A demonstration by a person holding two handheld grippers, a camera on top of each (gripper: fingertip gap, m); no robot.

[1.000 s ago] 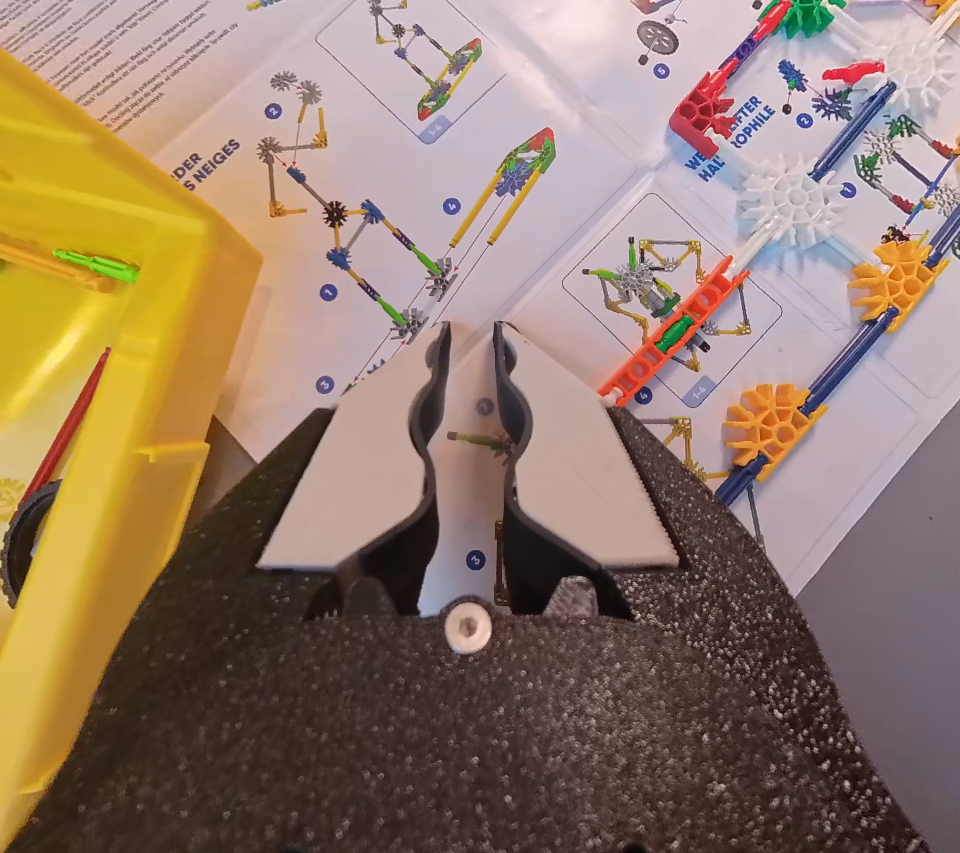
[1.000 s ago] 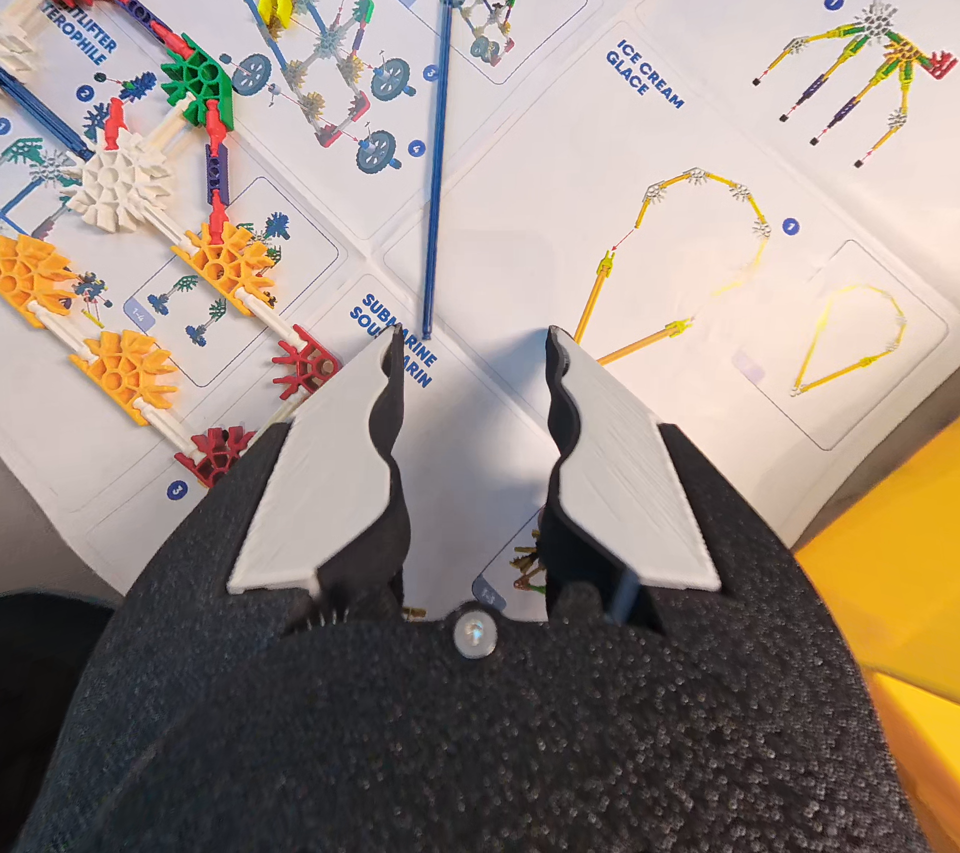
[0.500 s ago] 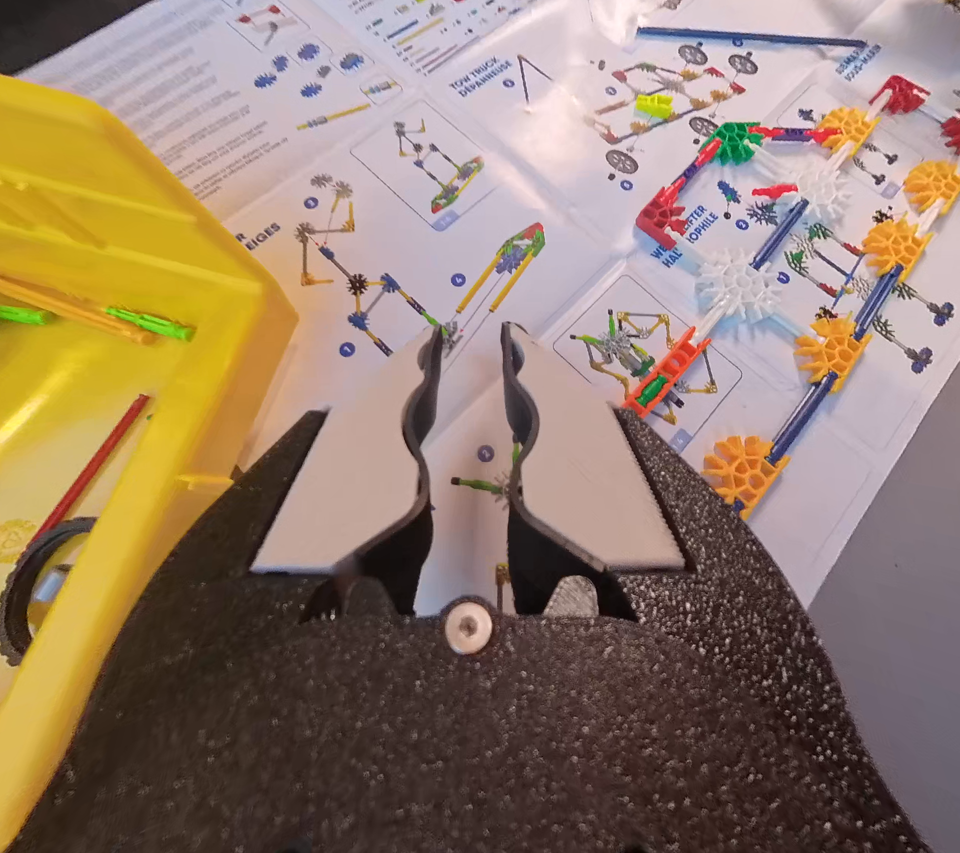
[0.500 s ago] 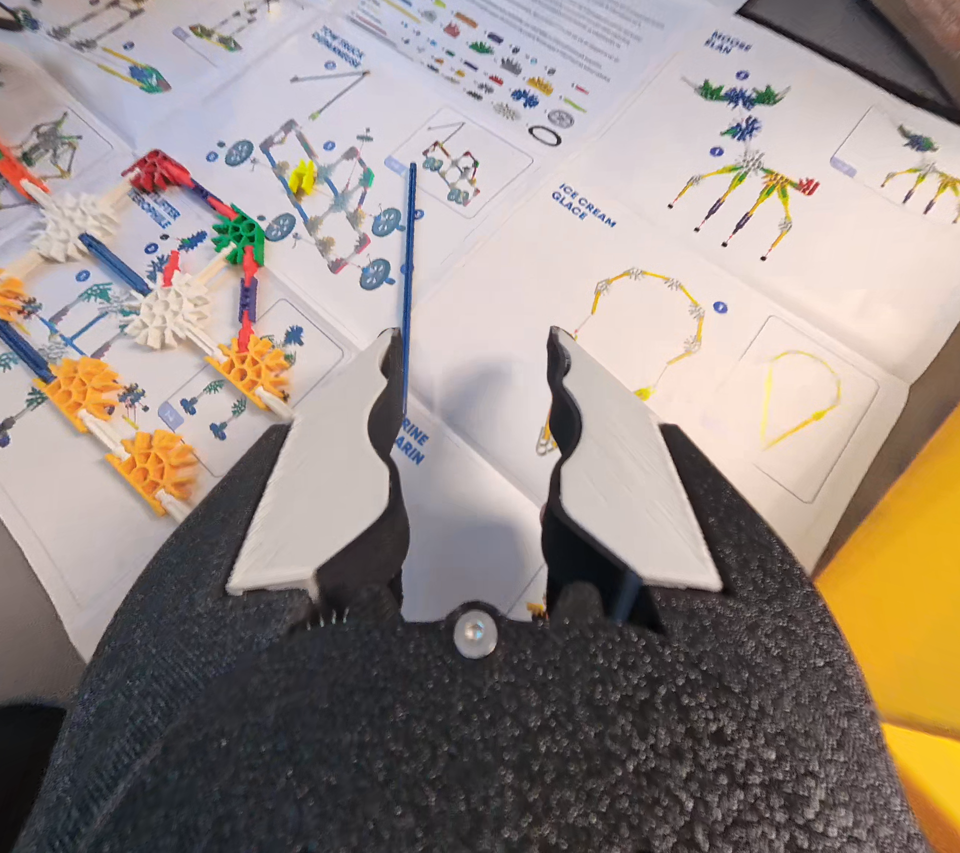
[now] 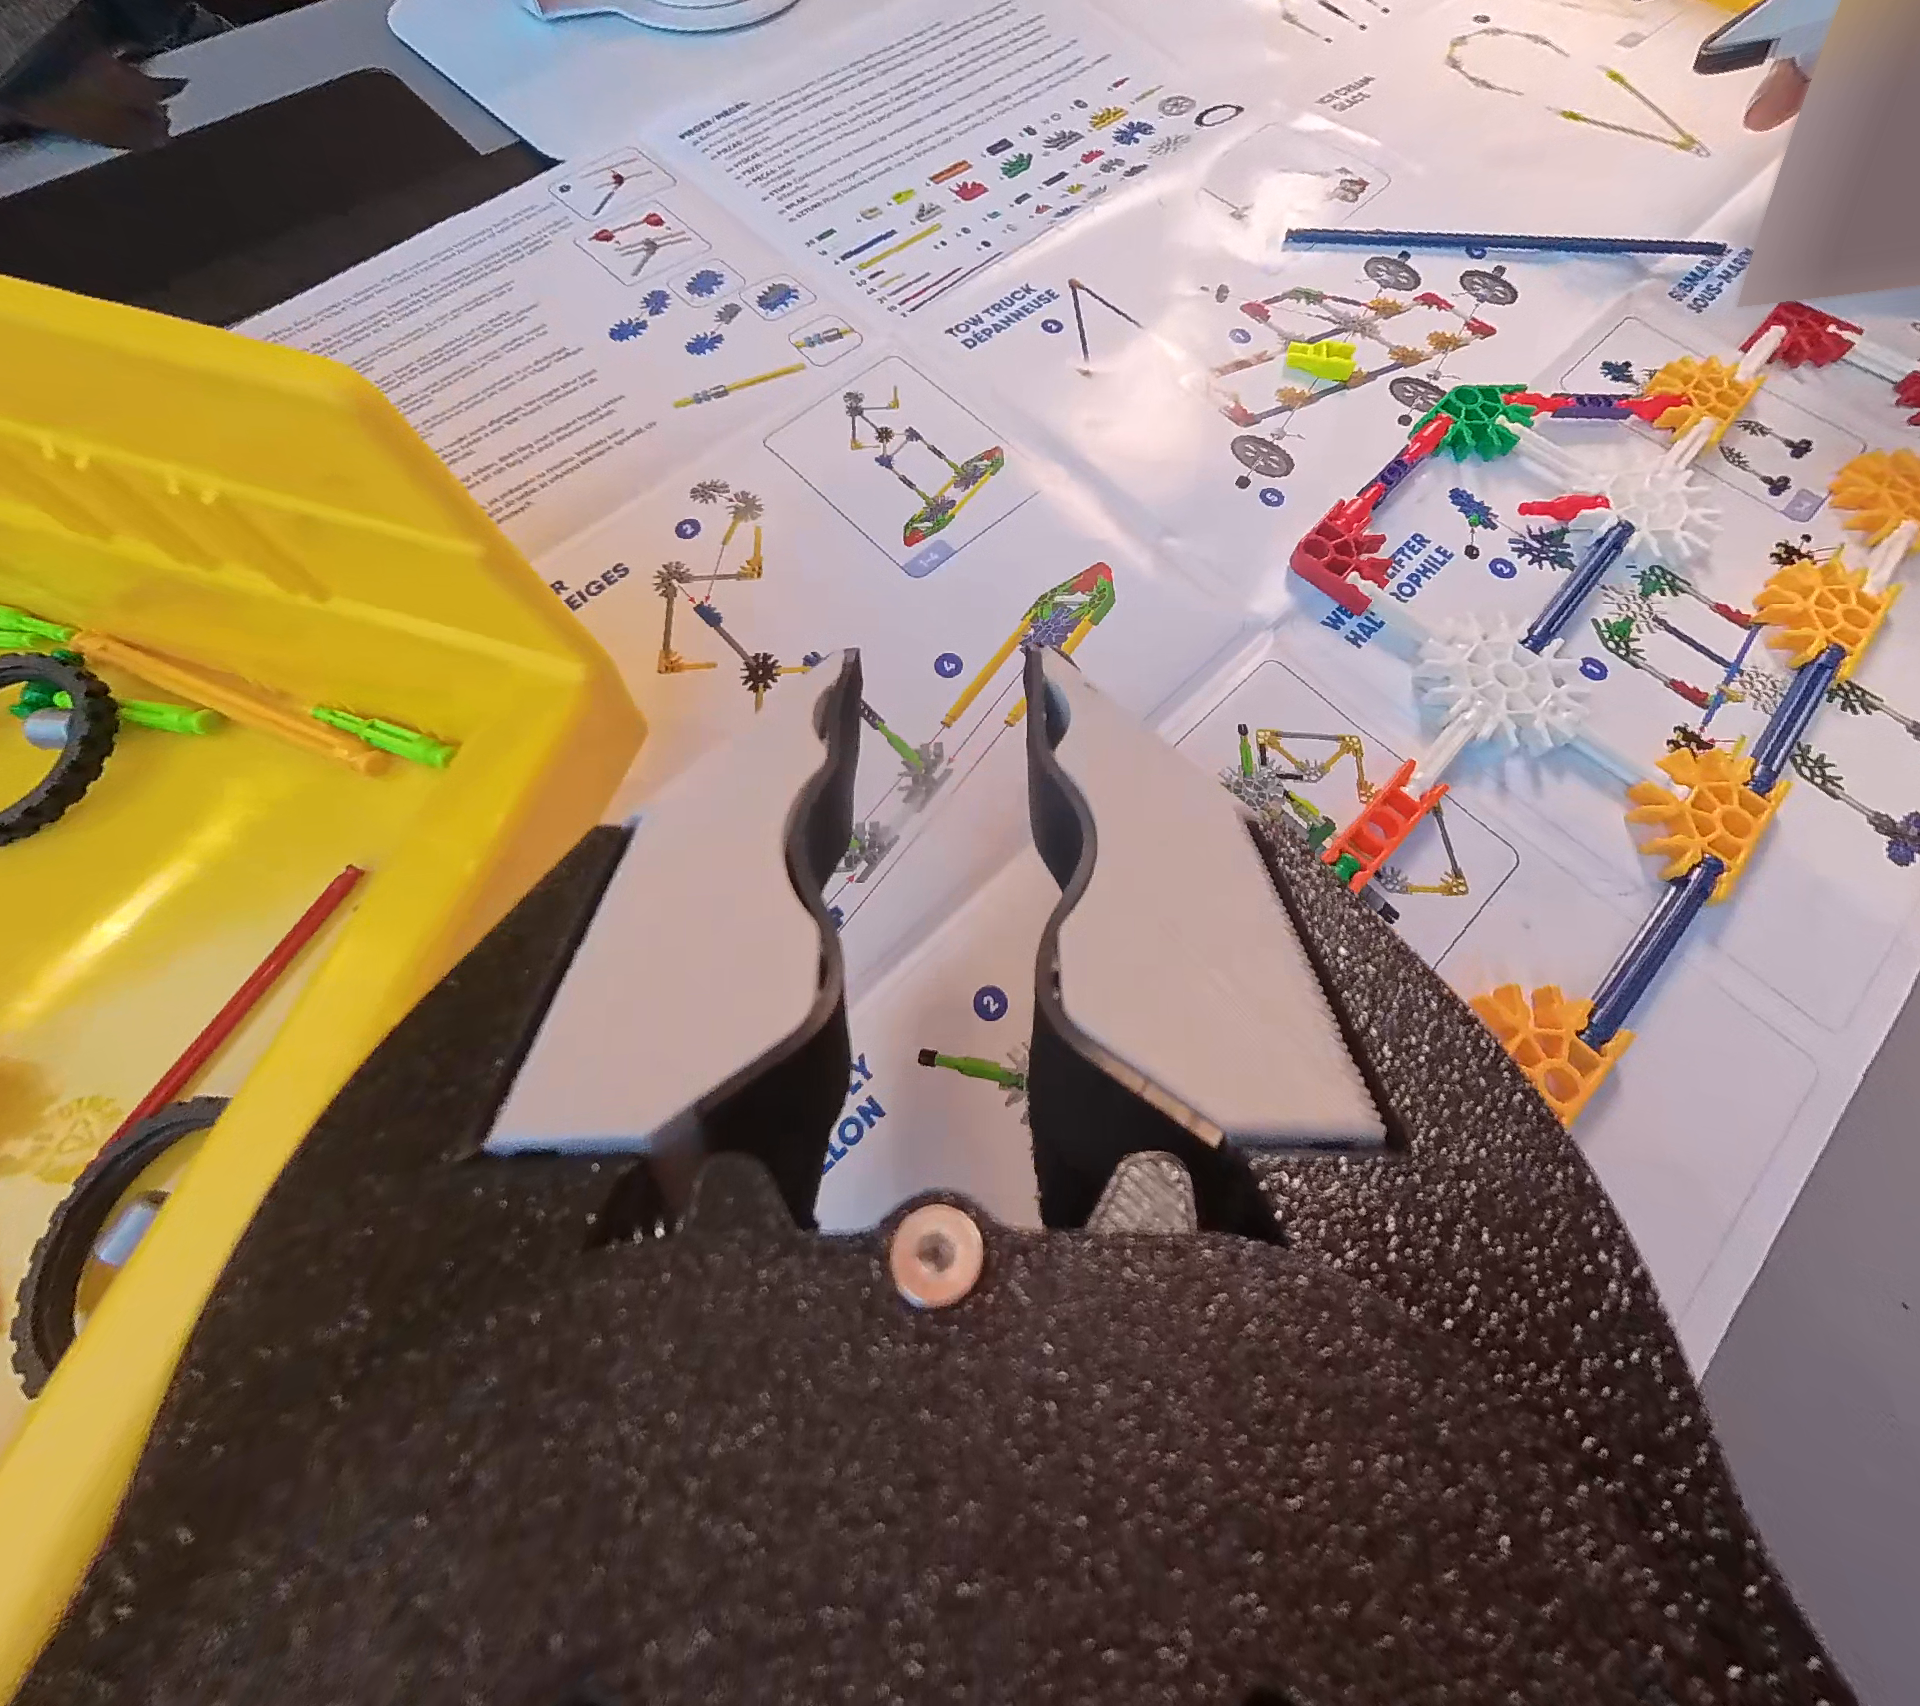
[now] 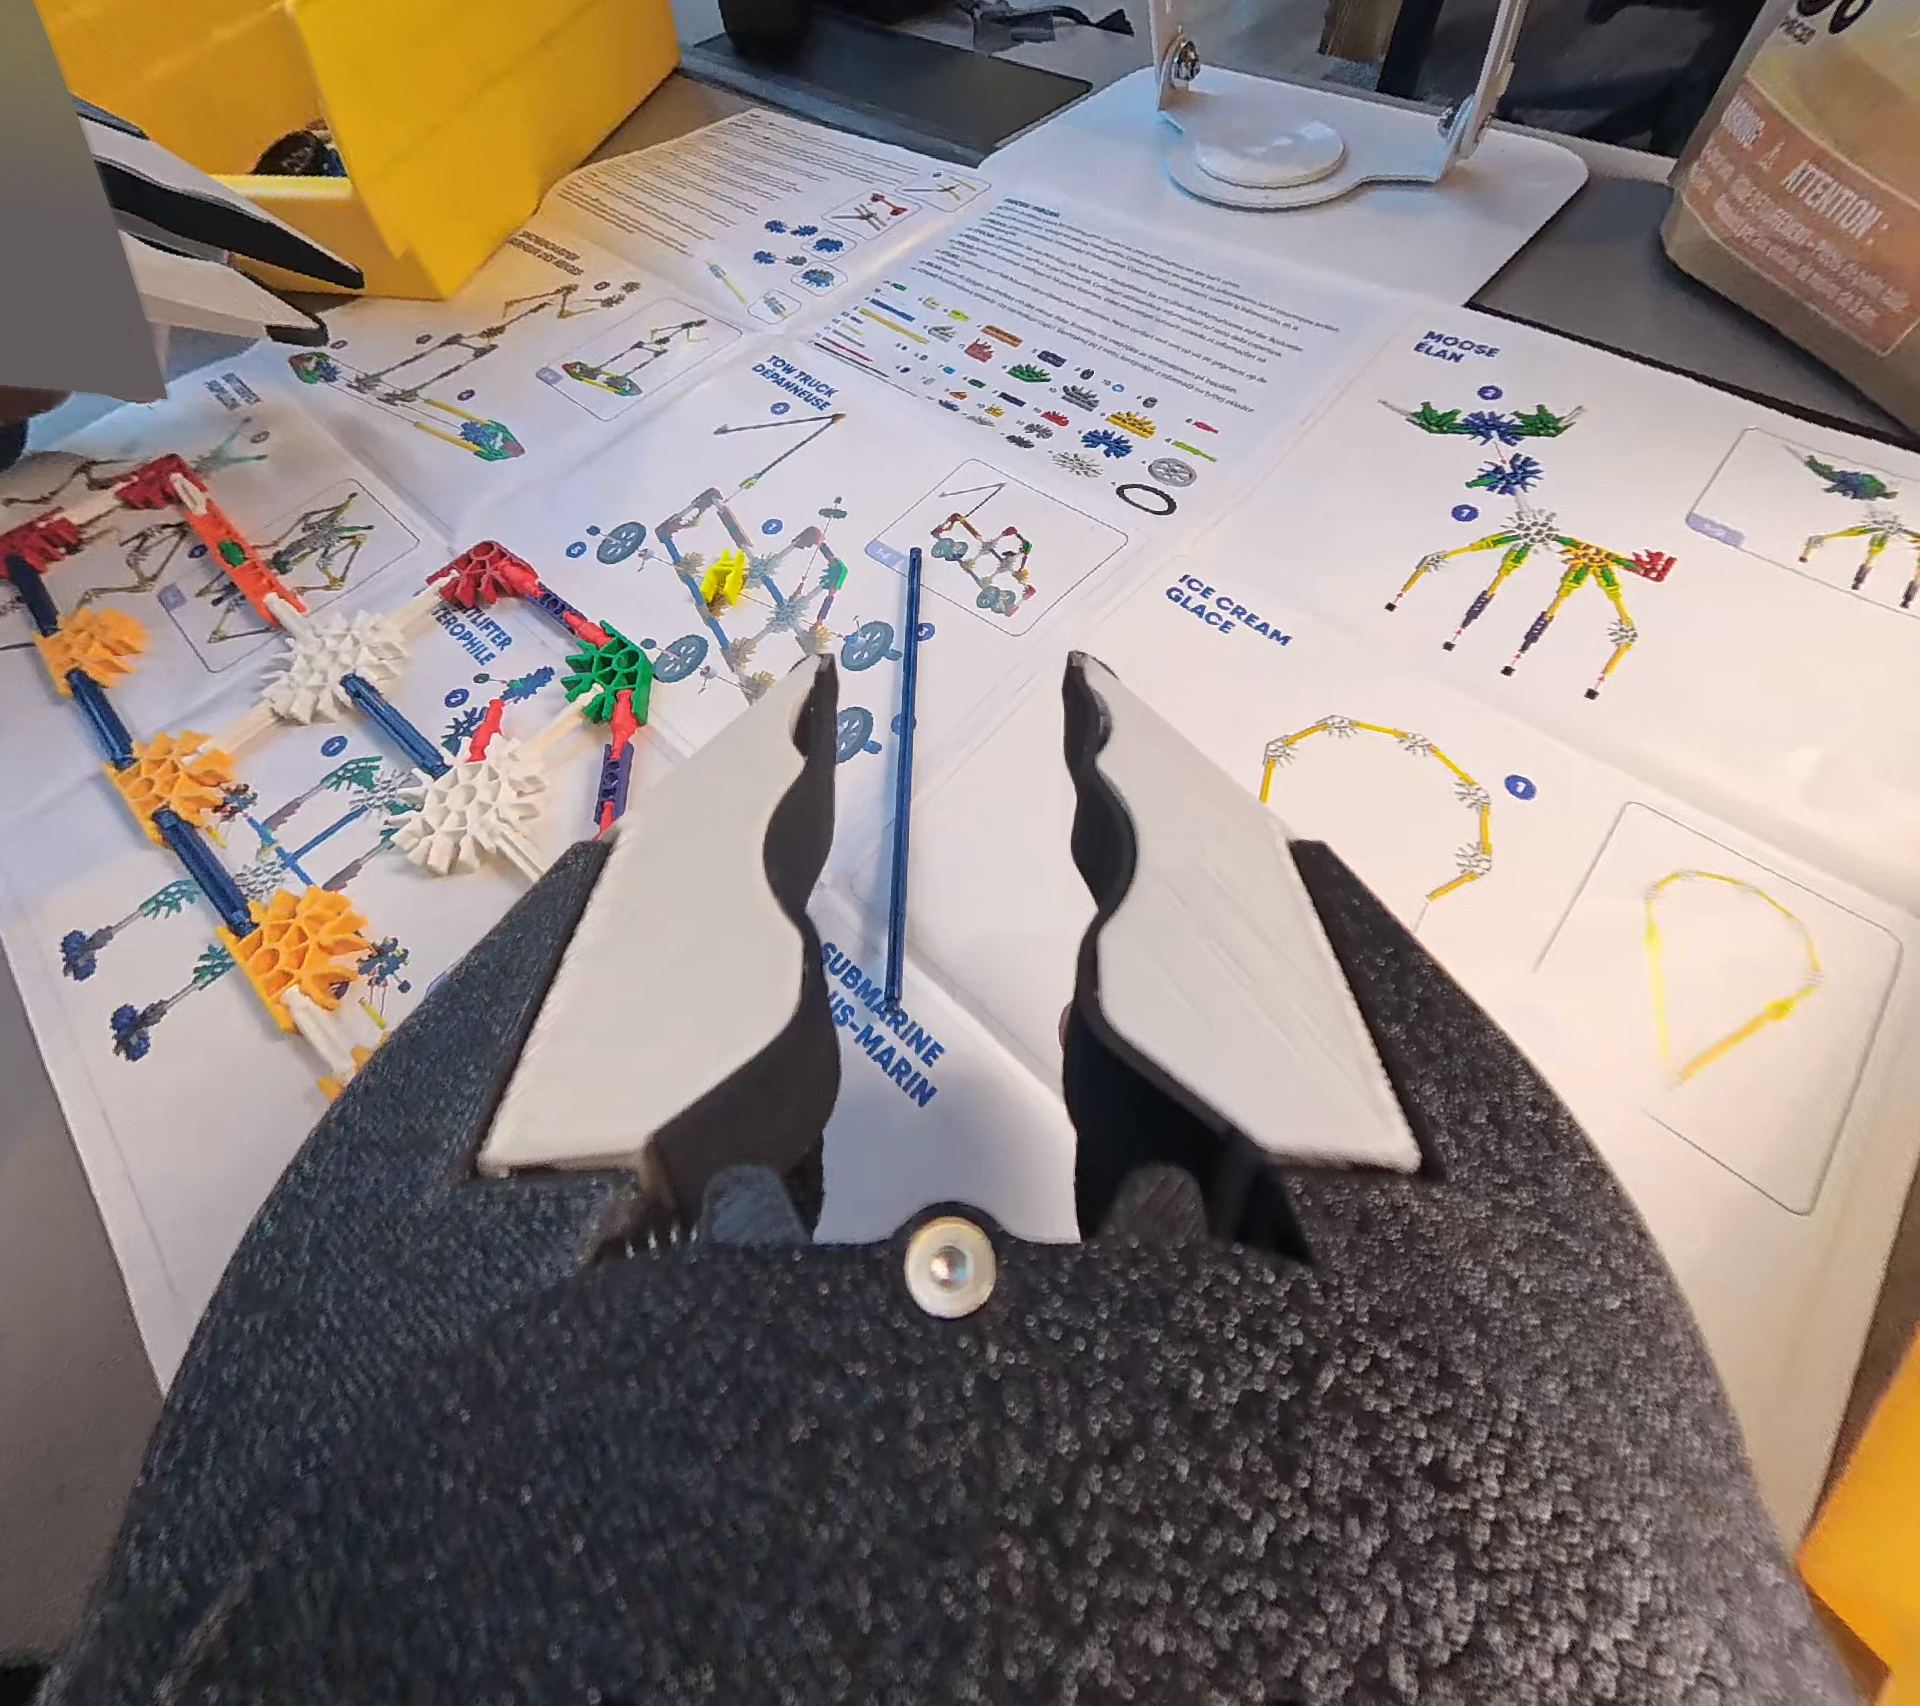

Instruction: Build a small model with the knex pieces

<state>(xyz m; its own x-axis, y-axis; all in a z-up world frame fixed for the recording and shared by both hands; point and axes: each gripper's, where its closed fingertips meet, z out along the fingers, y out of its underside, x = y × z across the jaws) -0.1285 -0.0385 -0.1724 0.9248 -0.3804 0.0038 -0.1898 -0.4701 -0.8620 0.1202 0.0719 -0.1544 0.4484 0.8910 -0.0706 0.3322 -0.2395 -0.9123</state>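
Both grippers, left and right, jaws spread and empty, above the sheet; blue rod below the right.

Bright, even light; paper glare, fisheye edges, sharp

Each camera rides just behind its own jaws, looking forward and down over the surface from close above. The left wrist view faces across the instruction sheet with the yellow bin at its left edge. The right wrist view faces the sheet's far side. Both share the sheet, the blue rod and the rod-and-connector model.
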